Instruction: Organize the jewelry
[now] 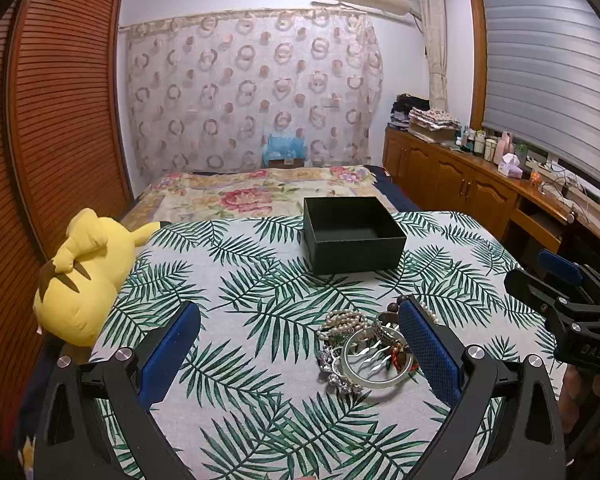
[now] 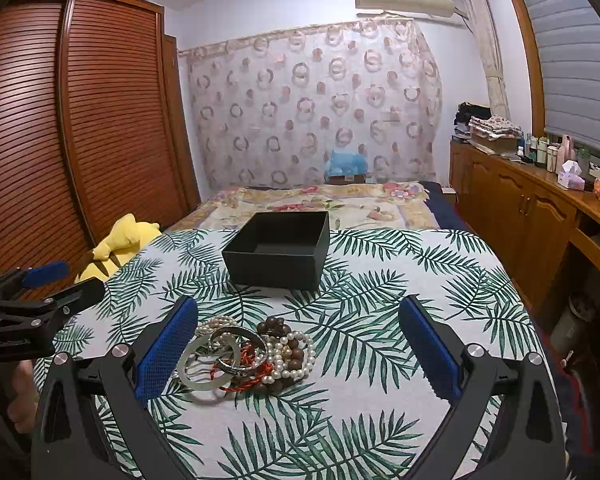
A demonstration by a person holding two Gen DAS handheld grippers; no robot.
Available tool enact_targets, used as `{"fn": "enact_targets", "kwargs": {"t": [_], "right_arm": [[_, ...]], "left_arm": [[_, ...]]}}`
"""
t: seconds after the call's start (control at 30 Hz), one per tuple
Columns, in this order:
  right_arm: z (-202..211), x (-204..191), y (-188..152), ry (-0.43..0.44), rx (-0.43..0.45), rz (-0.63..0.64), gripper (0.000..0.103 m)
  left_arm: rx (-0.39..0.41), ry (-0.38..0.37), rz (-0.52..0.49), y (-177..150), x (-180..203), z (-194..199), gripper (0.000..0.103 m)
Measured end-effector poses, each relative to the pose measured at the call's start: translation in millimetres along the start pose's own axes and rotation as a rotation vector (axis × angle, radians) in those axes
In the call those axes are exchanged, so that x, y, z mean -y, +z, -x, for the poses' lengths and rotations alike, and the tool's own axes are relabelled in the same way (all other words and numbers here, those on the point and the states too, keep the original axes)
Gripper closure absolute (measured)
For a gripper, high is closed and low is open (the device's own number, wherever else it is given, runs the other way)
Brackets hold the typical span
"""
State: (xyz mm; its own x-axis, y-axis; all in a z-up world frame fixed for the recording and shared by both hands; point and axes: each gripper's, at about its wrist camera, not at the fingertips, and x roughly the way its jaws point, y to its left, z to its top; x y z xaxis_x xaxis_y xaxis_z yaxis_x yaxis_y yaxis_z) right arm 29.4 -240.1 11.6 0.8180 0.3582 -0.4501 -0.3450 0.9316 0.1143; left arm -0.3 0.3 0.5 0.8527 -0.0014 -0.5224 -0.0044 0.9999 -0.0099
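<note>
A pile of jewelry (image 1: pixel 360 350) lies on the leaf-print cloth: pearl strands, silver bangles, brown beads, a red cord. It also shows in the right wrist view (image 2: pixel 248 354). An open, empty black box (image 1: pixel 352 234) stands behind it, also in the right wrist view (image 2: pixel 278 250). My left gripper (image 1: pixel 300 344) is open and empty, with the pile just inside its right finger. My right gripper (image 2: pixel 298 344) is open and empty, with the pile just inside its left finger. Each gripper shows at the edge of the other's view, right (image 1: pixel 560 296) and left (image 2: pixel 40 284).
A yellow plush toy (image 1: pixel 84 276) lies at the left edge of the leaf-print cloth (image 1: pixel 260 280). A floral bedspread (image 1: pixel 260 192) lies behind the box. A wooden wardrobe (image 1: pixel 60 120) stands left. A wooden cabinet (image 1: pixel 480 184) with bottles runs along the right.
</note>
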Motion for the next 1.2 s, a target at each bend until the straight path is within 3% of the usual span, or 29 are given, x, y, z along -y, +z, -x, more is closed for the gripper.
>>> {"fn": "enact_targets", "kwargs": {"t": [1.2], "right_arm": [[4.4,-5.5,6.3,0.000,0.007,0.004,0.002]], "left_arm": [[0.014,0.000,-0.001,4.1,4.3,4.7,0.007]]}}
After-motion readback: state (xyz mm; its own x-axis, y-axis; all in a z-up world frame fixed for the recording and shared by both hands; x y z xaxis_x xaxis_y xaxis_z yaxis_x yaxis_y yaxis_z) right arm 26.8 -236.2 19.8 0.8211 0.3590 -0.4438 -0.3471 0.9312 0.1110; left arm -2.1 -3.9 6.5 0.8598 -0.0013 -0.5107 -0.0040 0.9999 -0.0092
